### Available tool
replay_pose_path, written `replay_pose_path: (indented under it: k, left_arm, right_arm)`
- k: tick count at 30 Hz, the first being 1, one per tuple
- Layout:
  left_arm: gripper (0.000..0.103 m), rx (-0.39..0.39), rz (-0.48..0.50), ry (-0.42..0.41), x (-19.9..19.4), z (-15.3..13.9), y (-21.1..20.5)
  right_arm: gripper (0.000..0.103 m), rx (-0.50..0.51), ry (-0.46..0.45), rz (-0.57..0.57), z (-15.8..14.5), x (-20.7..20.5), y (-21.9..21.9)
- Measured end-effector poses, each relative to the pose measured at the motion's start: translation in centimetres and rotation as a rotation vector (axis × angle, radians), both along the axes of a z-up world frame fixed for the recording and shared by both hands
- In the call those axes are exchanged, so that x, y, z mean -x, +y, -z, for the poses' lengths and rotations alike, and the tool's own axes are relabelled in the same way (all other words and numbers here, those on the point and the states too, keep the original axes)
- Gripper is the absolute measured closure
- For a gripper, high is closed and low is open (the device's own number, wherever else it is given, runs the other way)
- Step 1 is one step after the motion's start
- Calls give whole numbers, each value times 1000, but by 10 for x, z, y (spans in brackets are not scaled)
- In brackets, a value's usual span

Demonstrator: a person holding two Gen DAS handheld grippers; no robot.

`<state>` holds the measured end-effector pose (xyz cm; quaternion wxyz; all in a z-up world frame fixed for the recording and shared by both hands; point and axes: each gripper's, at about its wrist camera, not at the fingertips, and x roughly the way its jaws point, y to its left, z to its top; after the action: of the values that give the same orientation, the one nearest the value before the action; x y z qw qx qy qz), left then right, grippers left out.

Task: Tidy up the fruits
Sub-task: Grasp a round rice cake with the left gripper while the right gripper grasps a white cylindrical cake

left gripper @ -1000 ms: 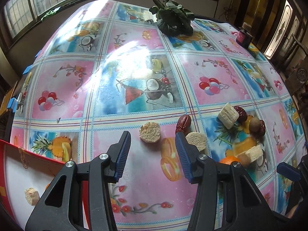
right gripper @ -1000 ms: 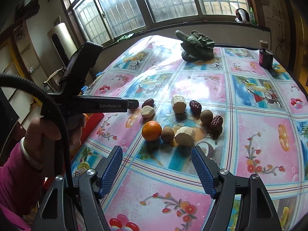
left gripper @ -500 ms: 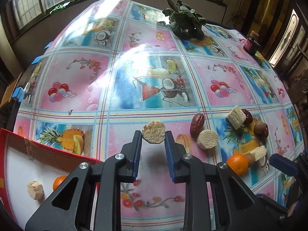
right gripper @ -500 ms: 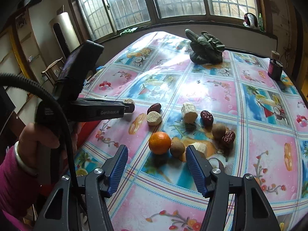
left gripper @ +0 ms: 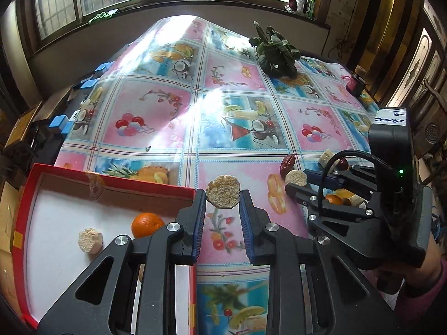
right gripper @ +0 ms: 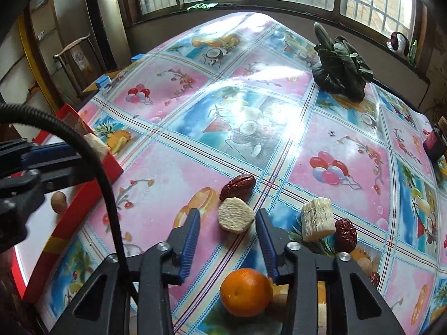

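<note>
Two hand-held grippers work over a table covered by a glossy fruit-print tablecloth [left gripper: 156, 106]. Left gripper [left gripper: 223, 195] is clenched on a round pale cut piece [left gripper: 223, 191], its blue pads pressing both sides; the piece appears lifted clear of the cloth, just past the near corner of the red-rimmed tray [left gripper: 106, 181]. Inside that tray, on its white floor, lie an orange [left gripper: 146, 224] and a second pale cut chunk [left gripper: 90, 240], near each other but apart.

Right gripper [right gripper: 227, 222] has its jaws closing around another pale cut piece [right gripper: 235, 218] that rests on the cloth between them. The right pad appears to meet that piece's edge; a gap remains on the left side, so no firm grip is shown. A red date [right gripper: 237, 186] lies touching the far side of this piece. To the right stands a whitish fibrous block [right gripper: 318, 219] with a second red date [right gripper: 346, 234] against it. A loose orange [right gripper: 245, 291] sits beneath the right gripper's frame, near its fingers.

From the right wrist view, the tray's red rim [right gripper: 83, 212] lies at left, with a small brown round fruit [right gripper: 58, 201] inside. A leafy green vegetable [right gripper: 340, 67] and a dark jar [left gripper: 355, 82] stand at the far end of the table, well apart from the fruit group
</note>
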<state>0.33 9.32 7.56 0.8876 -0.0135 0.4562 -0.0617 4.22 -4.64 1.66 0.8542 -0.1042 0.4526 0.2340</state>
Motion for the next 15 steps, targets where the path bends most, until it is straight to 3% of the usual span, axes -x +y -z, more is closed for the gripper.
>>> replay_pose_path:
  k: [5,15]
  left_arm:
    - [80,5,-39,-8,10,-1,15]
    - [80,4,-141,-18,46,-5,60]
  right_arm:
    - [76,-4,-16,3,-1,4,-2]
    - [76,-135,-59,-16,-35,59,-3]
